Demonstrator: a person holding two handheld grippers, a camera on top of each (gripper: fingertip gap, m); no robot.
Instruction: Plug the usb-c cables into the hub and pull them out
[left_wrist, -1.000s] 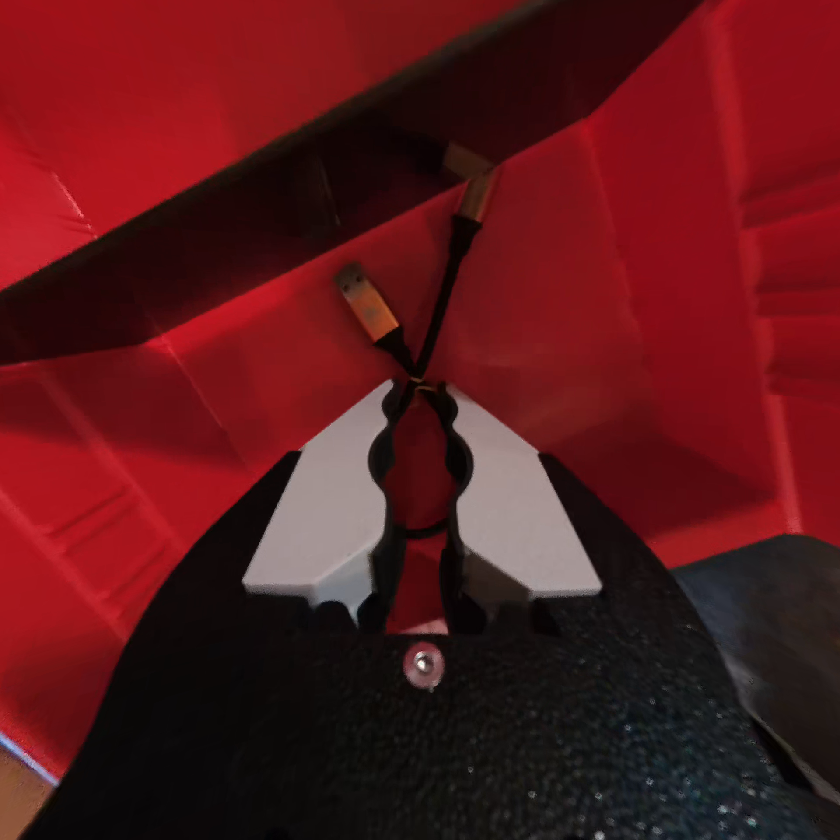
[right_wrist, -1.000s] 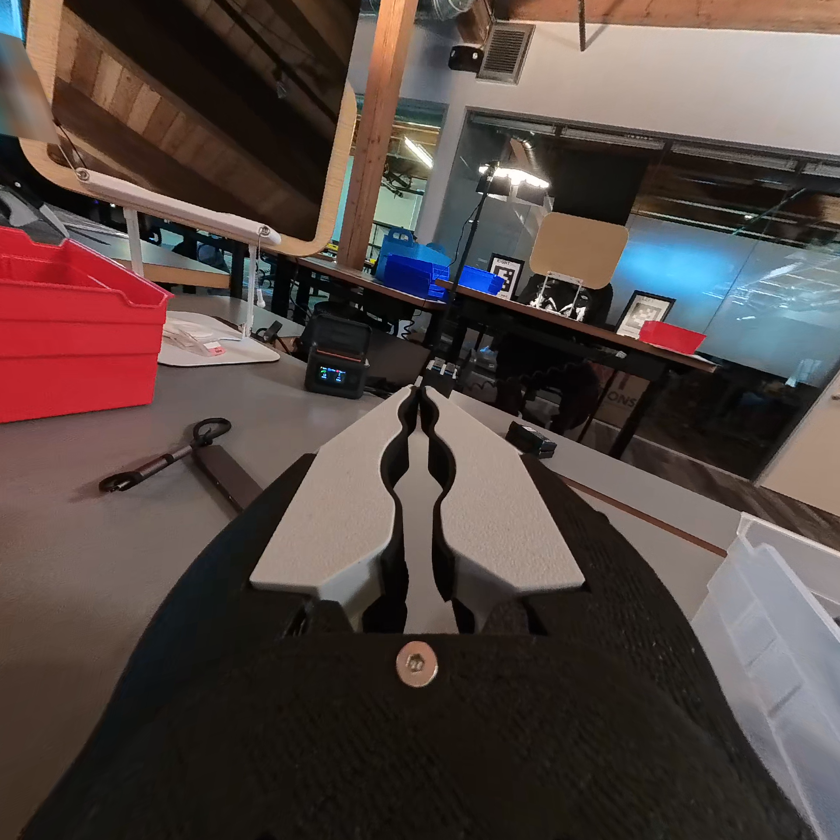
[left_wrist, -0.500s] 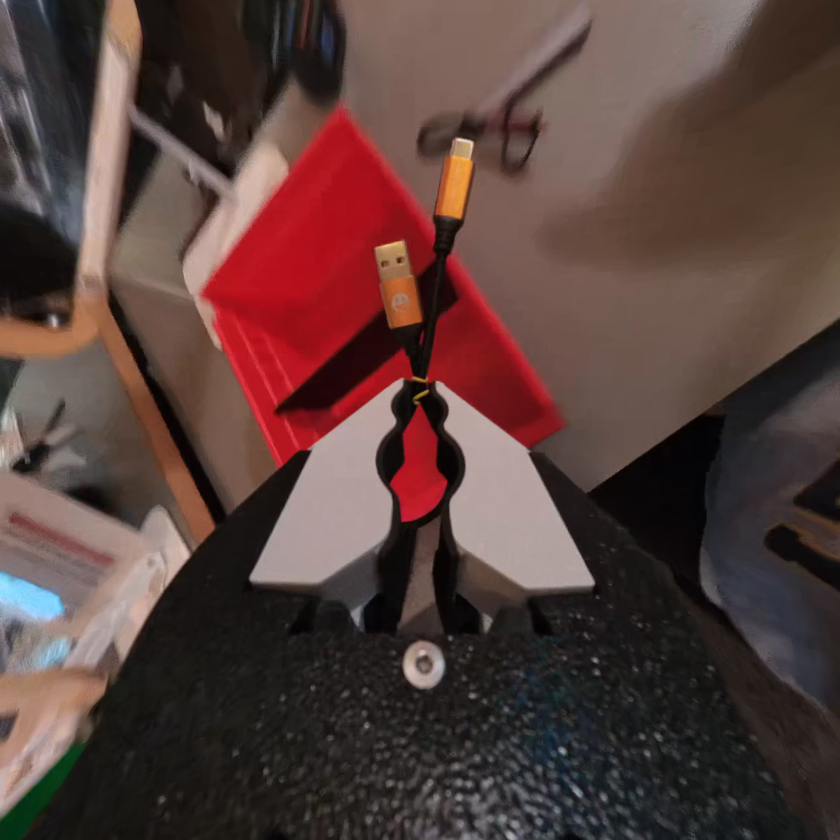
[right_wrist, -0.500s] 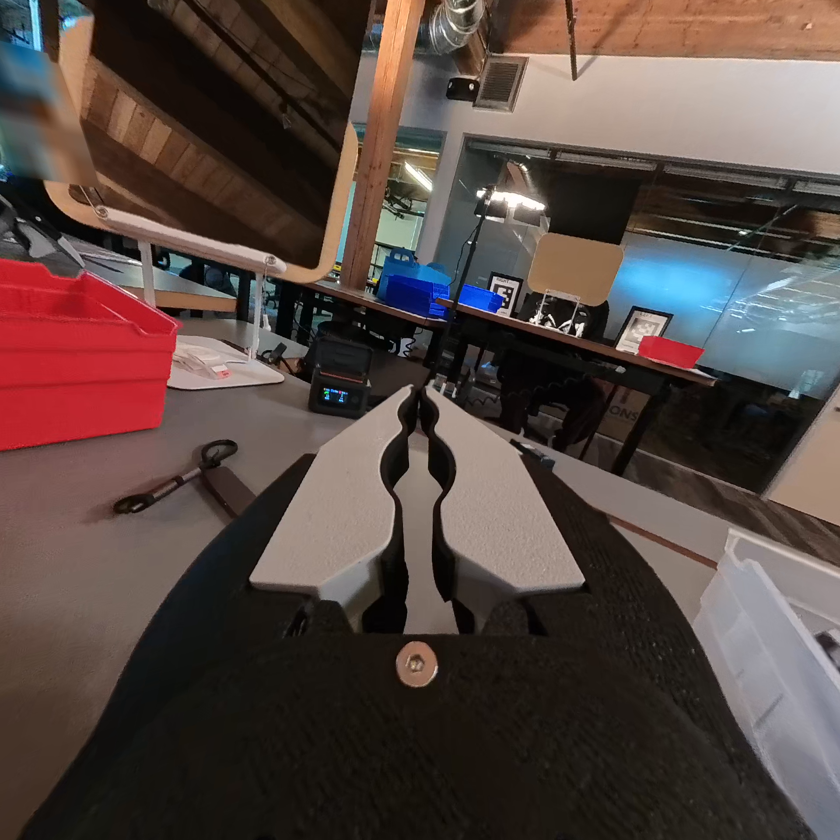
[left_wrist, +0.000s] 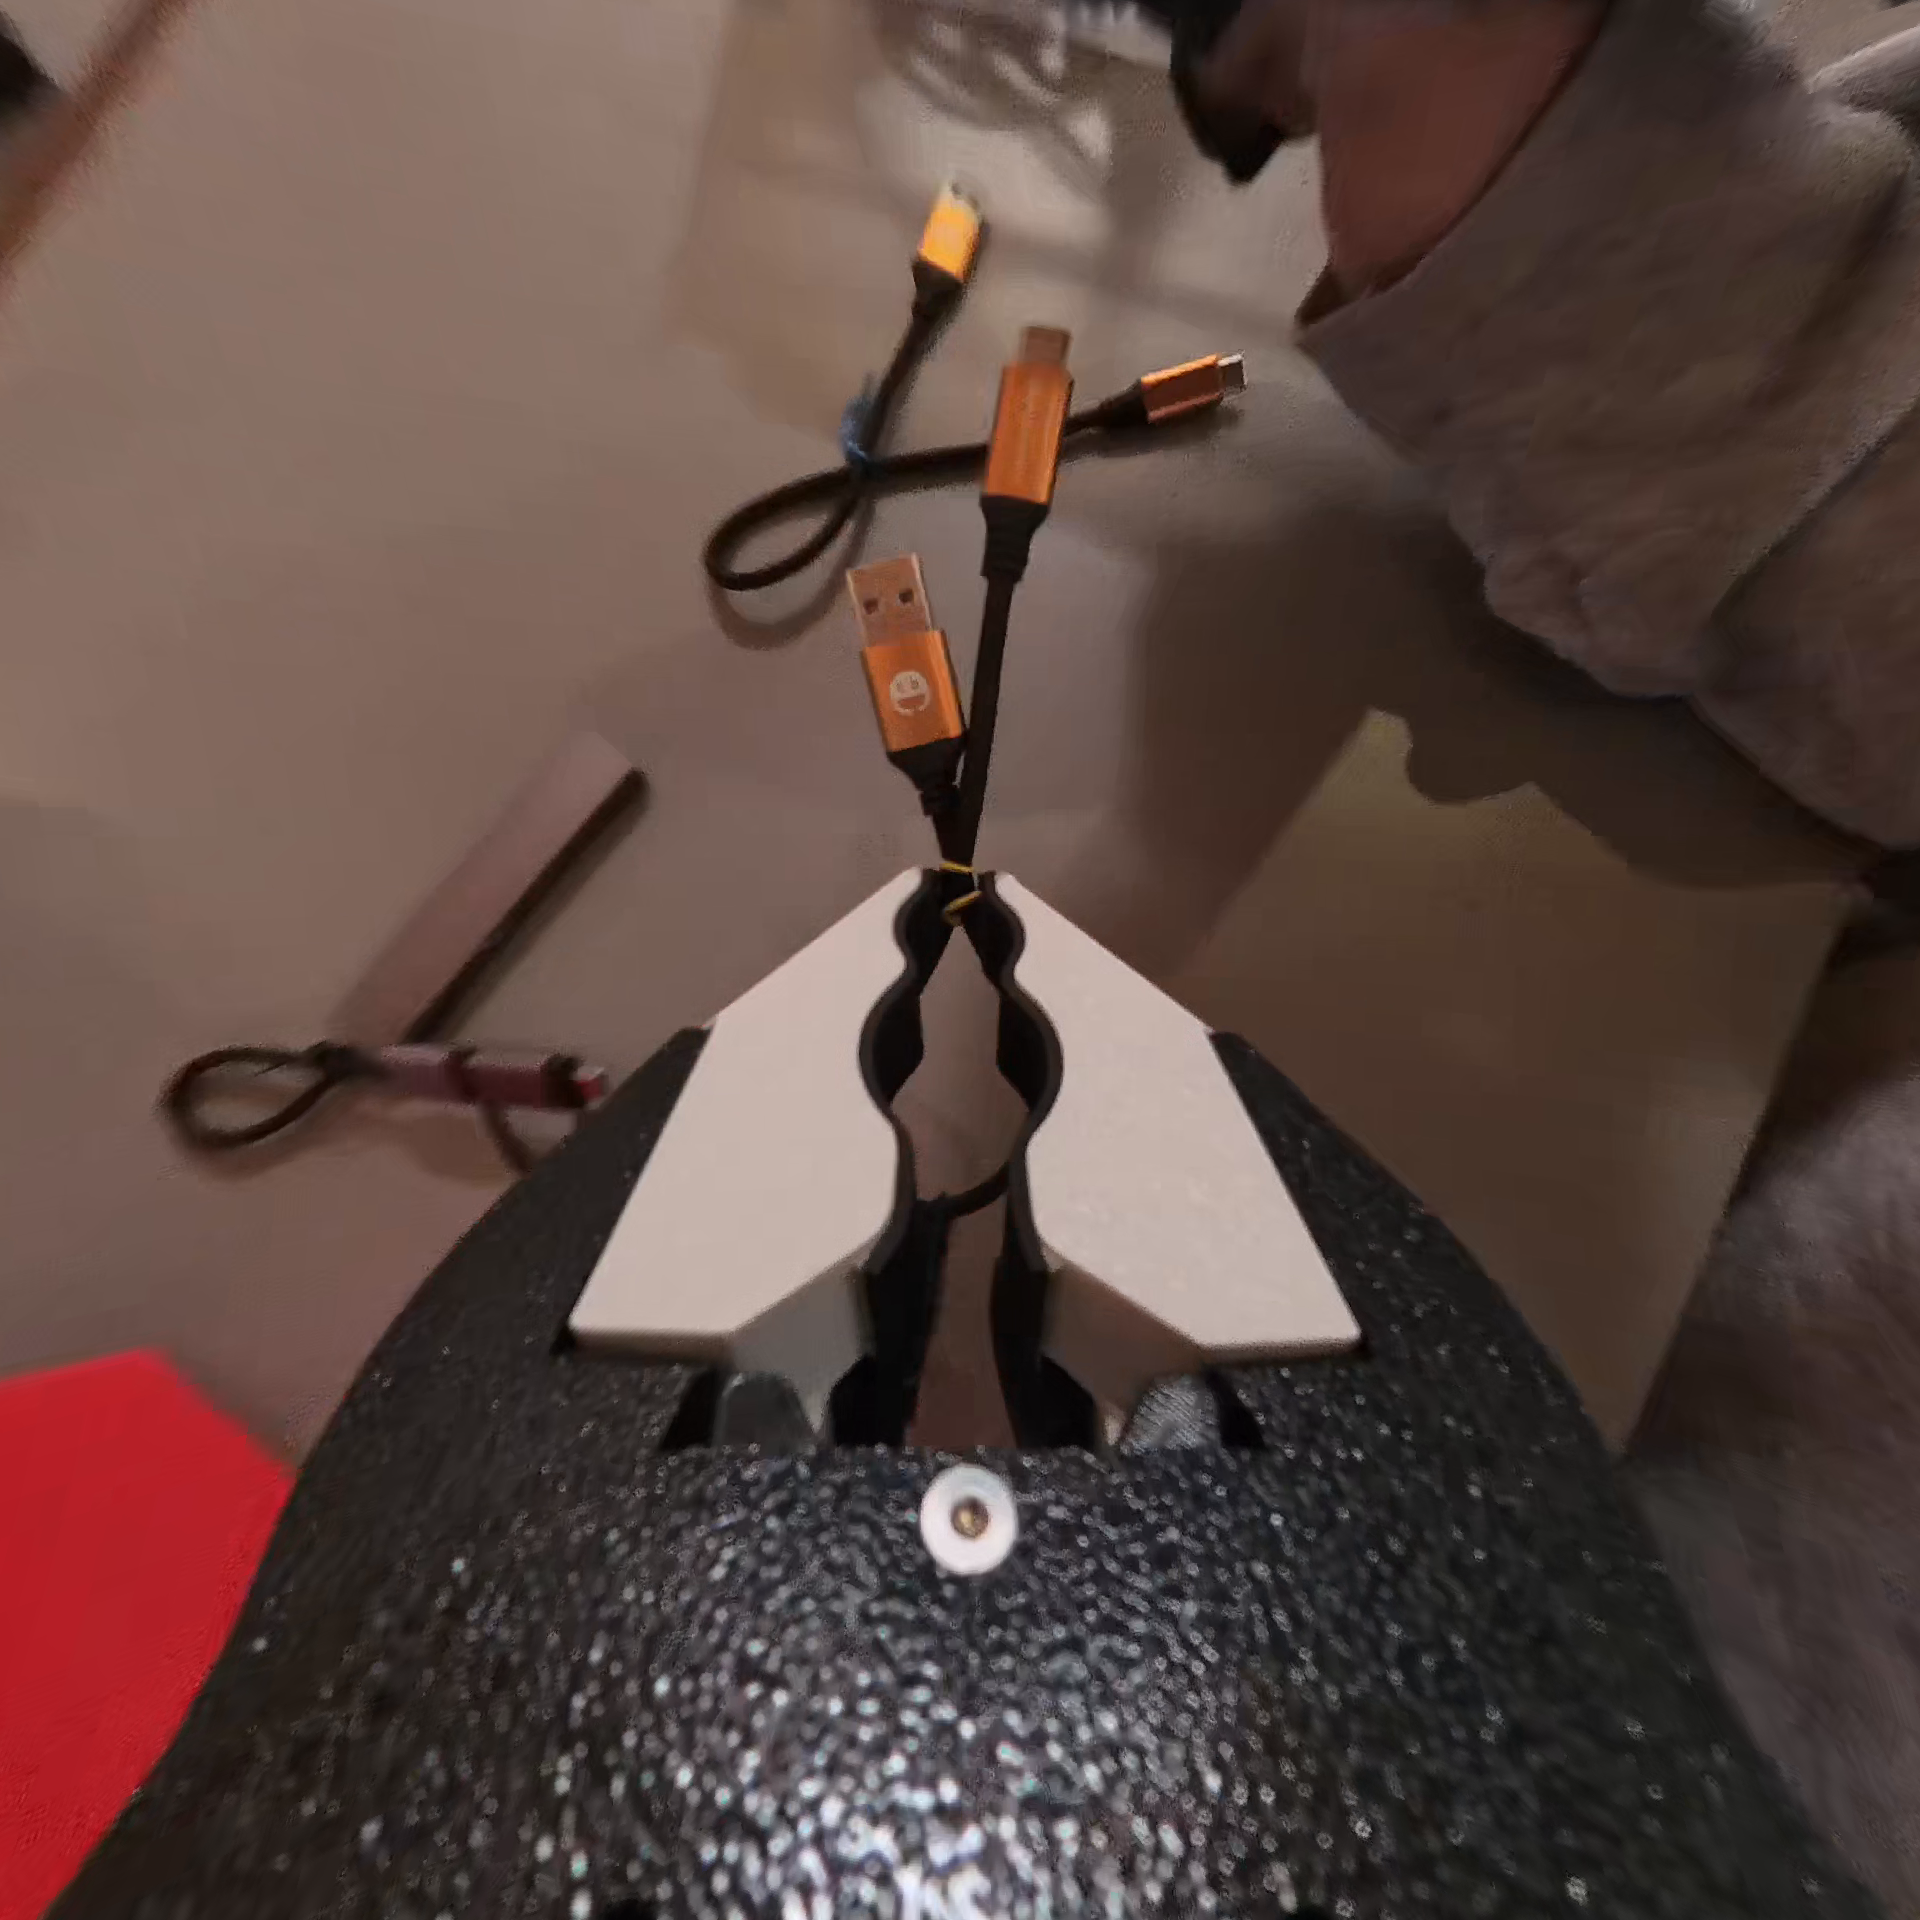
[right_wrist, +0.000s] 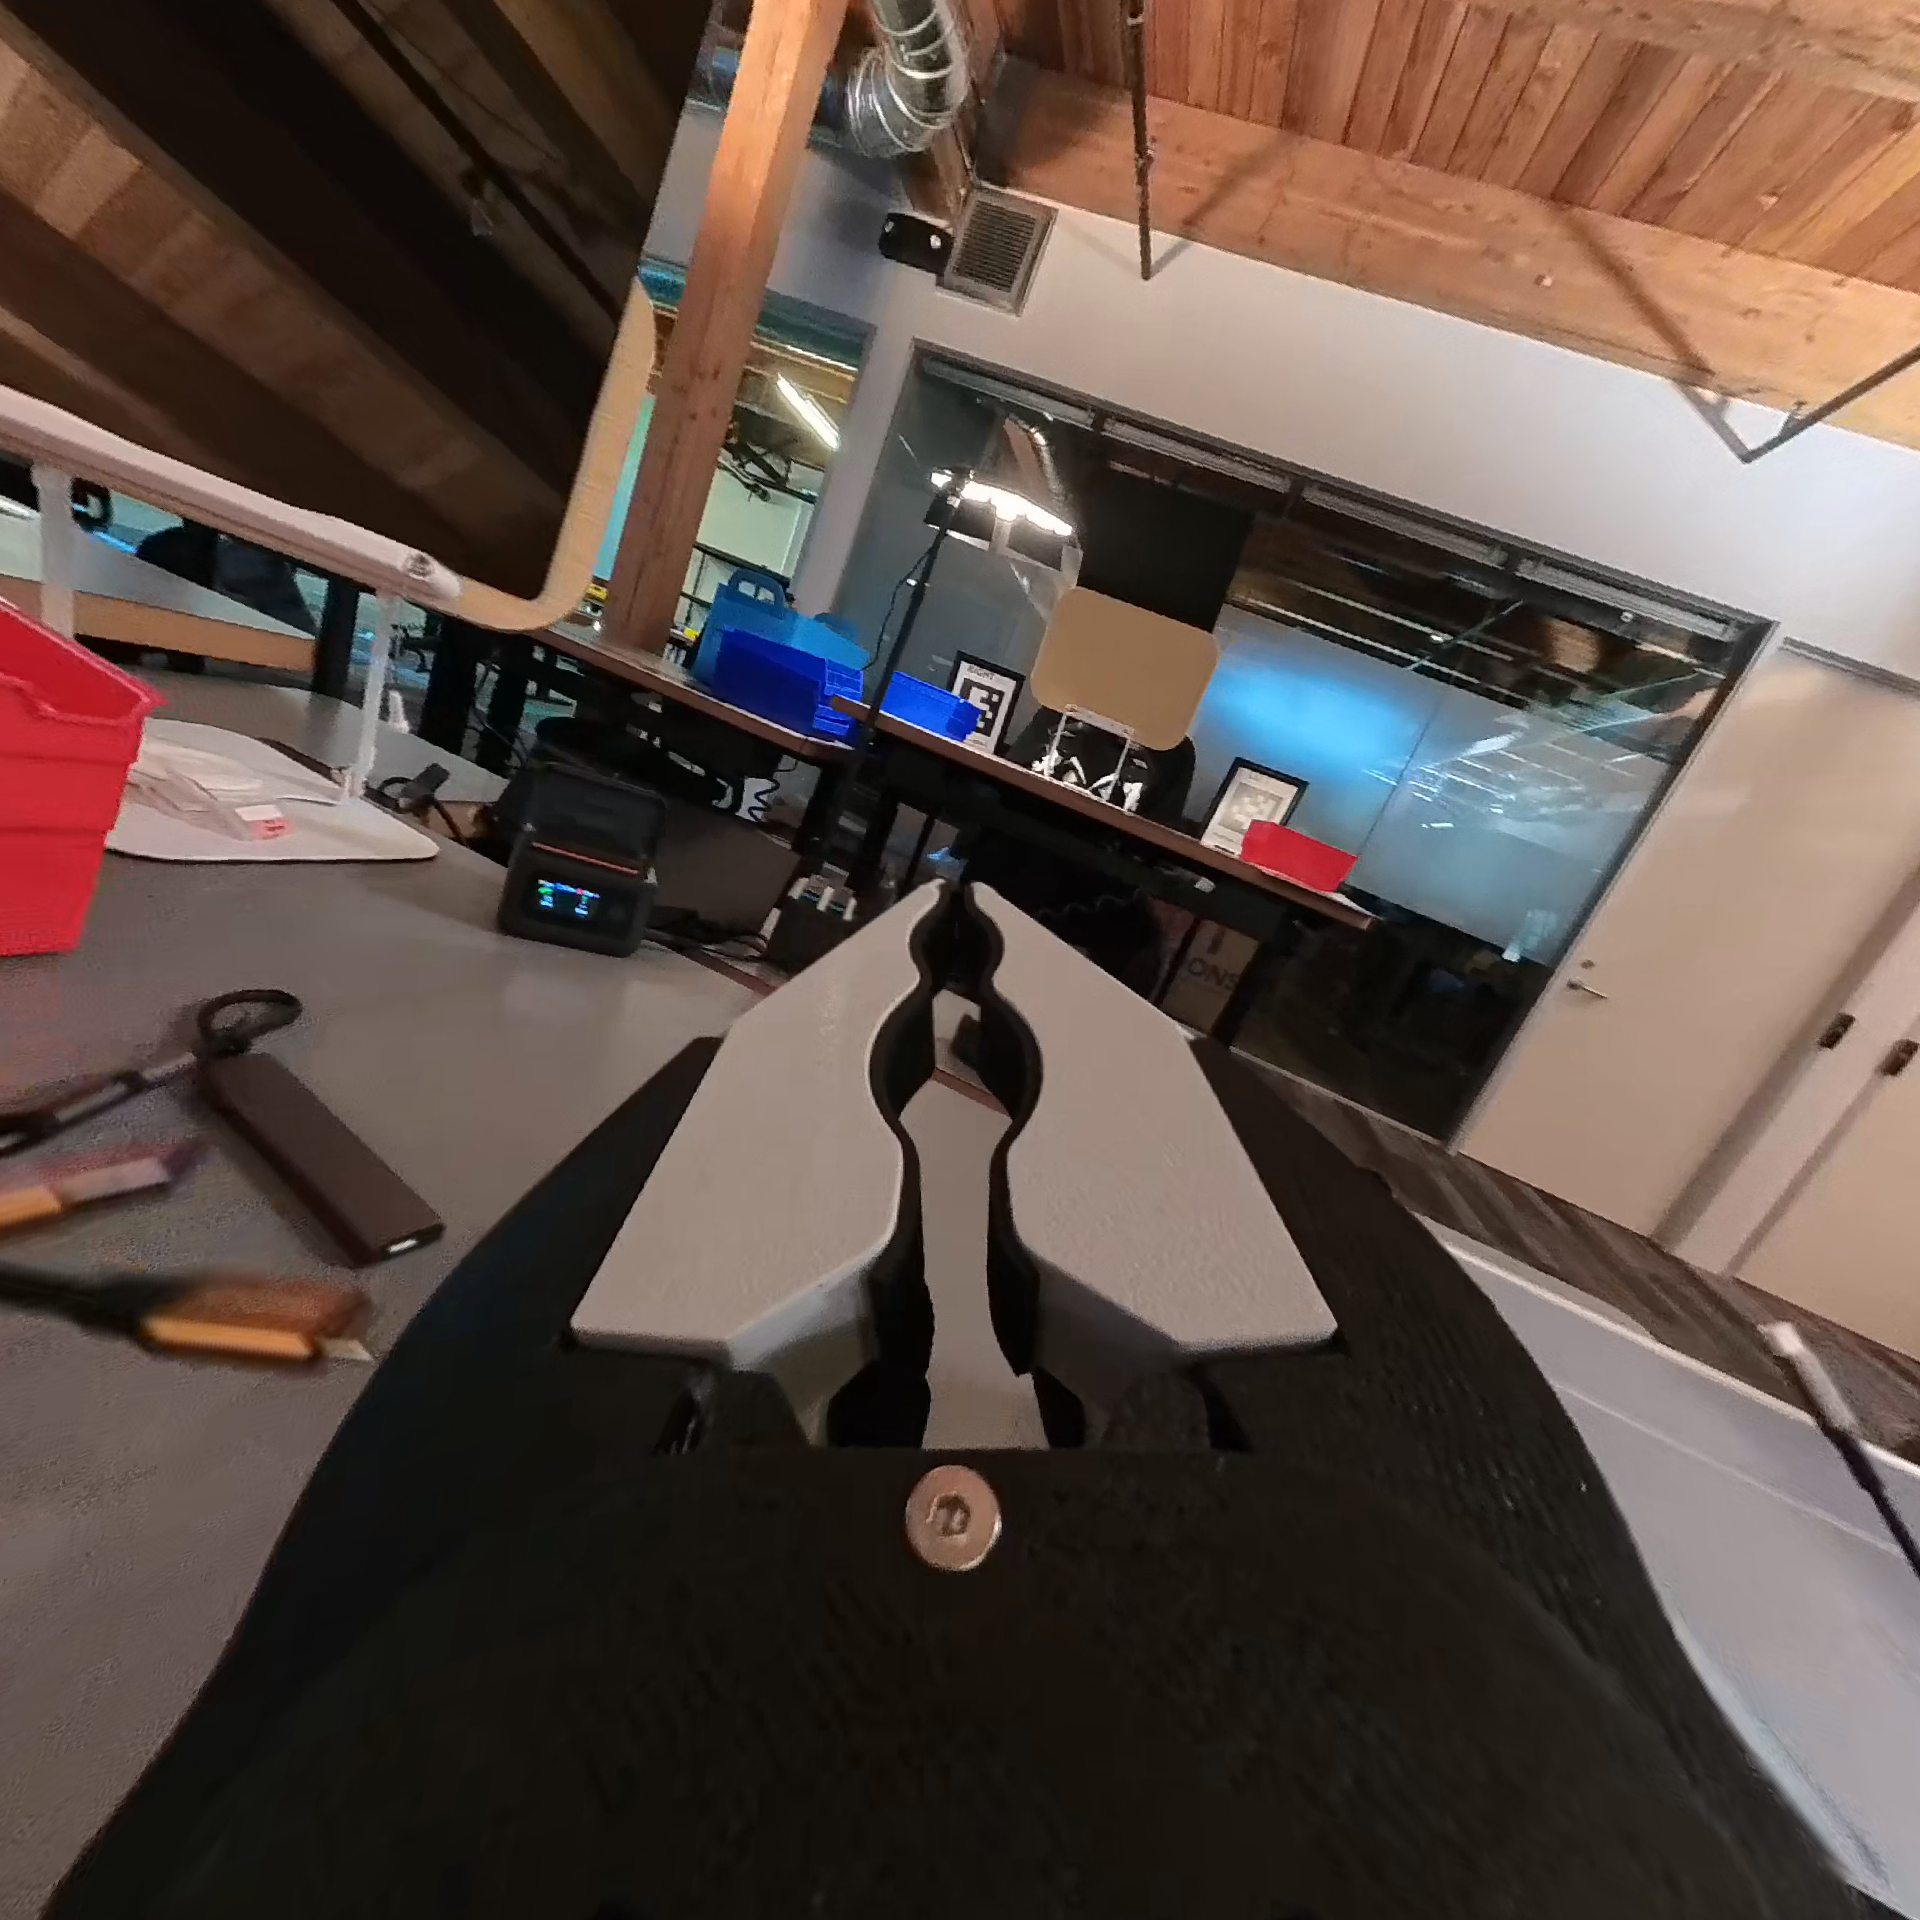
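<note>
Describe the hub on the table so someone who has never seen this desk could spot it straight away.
Start at the grey table and find the red bin at its left edge. Just right of the bin, towards the right gripper, lies the hub: a flat, dark slab, long and narrow, with a short looped cord at its far end. The cables beside it are thin, with orange plugs; the hub alone is a solid bar.

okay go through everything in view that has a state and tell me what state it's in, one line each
left gripper: shut on the held cable, empty otherwise
held cable: folded, both orange plugs free, not plugged in
second cable: lying loose on the table, unplugged
hub: flat on the table, the visible end port empty
right gripper: shut, holding nothing
power station: screen lit
</note>
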